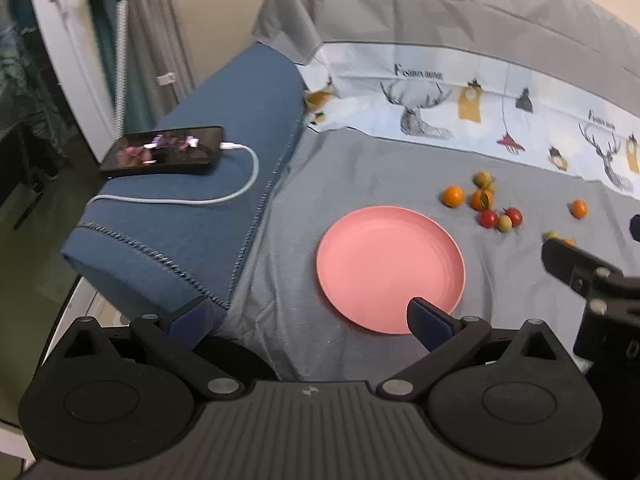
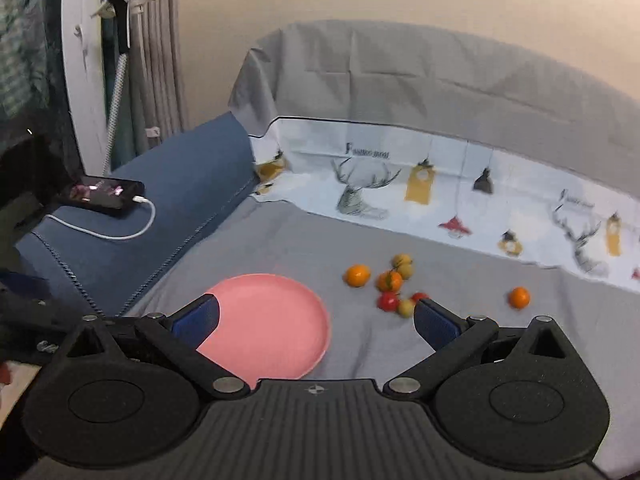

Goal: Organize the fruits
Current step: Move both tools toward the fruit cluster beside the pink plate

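Observation:
An empty pink plate (image 1: 390, 268) (image 2: 268, 328) lies on the grey sheet. To its right is a cluster of small fruits: an orange (image 1: 453, 196) (image 2: 357, 275), a leafy orange (image 1: 482, 199) (image 2: 389, 281), red ones (image 1: 489, 219) (image 2: 387, 301) and yellow-green ones (image 1: 505, 223) (image 2: 406, 308). A lone orange (image 1: 578, 208) (image 2: 519, 297) lies further right. My left gripper (image 1: 310, 318) is open and empty at the plate's near edge. My right gripper (image 2: 316, 318) is open and empty, above the plate's right edge, just short of the cluster; it also shows in the left wrist view (image 1: 584, 268).
A blue sofa arm (image 1: 192, 216) on the left carries a phone (image 1: 164, 151) (image 2: 102, 196) with a white charging cable (image 1: 240, 184). A deer-print cloth (image 1: 460, 108) and grey cover line the back. A stand (image 2: 118, 80) and curtains are at far left.

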A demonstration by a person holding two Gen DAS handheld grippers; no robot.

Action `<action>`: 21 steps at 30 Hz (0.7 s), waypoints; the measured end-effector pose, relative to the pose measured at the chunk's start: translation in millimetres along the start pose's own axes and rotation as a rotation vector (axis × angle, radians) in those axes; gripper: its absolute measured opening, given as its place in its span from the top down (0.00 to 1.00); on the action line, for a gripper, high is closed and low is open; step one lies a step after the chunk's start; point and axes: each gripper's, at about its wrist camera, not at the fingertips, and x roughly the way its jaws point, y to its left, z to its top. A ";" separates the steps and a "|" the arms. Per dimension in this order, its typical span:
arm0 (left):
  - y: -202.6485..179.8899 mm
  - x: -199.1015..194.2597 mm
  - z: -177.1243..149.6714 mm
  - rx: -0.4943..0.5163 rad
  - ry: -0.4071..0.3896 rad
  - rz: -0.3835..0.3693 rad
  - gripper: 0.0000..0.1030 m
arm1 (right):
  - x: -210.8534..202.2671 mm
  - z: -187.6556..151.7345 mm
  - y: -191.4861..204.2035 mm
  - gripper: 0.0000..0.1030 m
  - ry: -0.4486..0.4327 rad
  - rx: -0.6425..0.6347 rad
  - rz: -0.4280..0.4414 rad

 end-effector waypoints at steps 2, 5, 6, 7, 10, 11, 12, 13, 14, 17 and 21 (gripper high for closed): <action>2.3 -5.9 -3.8 -0.018 -0.003 -0.021 0.00 | -8.2 -7.4 1.2 0.01 -0.001 0.010 -0.006; -2.3 -14.0 -10.7 -0.019 0.012 -0.054 0.00 | -20.0 -15.6 1.4 0.01 -0.003 0.024 -0.012; -3.5 -15.8 -12.7 -0.014 0.017 -0.052 0.00 | -24.9 -18.2 1.2 0.01 -0.010 0.028 -0.015; -4.5 -18.2 -15.3 -0.011 0.016 -0.053 0.00 | -28.2 -20.4 0.8 0.01 -0.013 0.033 -0.016; -4.7 -24.3 -23.7 -0.008 0.015 -0.054 0.00 | -33.5 -24.0 0.0 0.01 -0.017 0.057 -0.009; -4.4 -25.4 -24.9 -0.006 0.013 -0.051 0.00 | -34.8 -25.9 0.1 0.01 -0.015 0.065 -0.008; -4.5 -26.4 -26.2 -0.003 0.011 -0.048 0.00 | -35.4 -27.7 0.0 0.01 -0.010 0.072 -0.006; -5.5 -27.5 -27.4 -0.001 0.010 -0.044 0.00 | -35.9 -28.7 -0.4 0.01 -0.006 0.077 -0.004; -5.8 -28.2 -28.0 0.001 0.009 -0.041 0.00 | -37.1 -29.8 -1.9 0.01 -0.002 0.079 0.000; -8.3 -28.9 -28.4 0.007 0.010 -0.031 0.00 | -36.3 -33.2 -2.6 0.01 0.007 0.085 0.003; -10.7 -28.5 -28.7 0.007 0.013 -0.018 0.00 | -33.9 -37.3 -5.5 0.00 0.024 0.099 0.009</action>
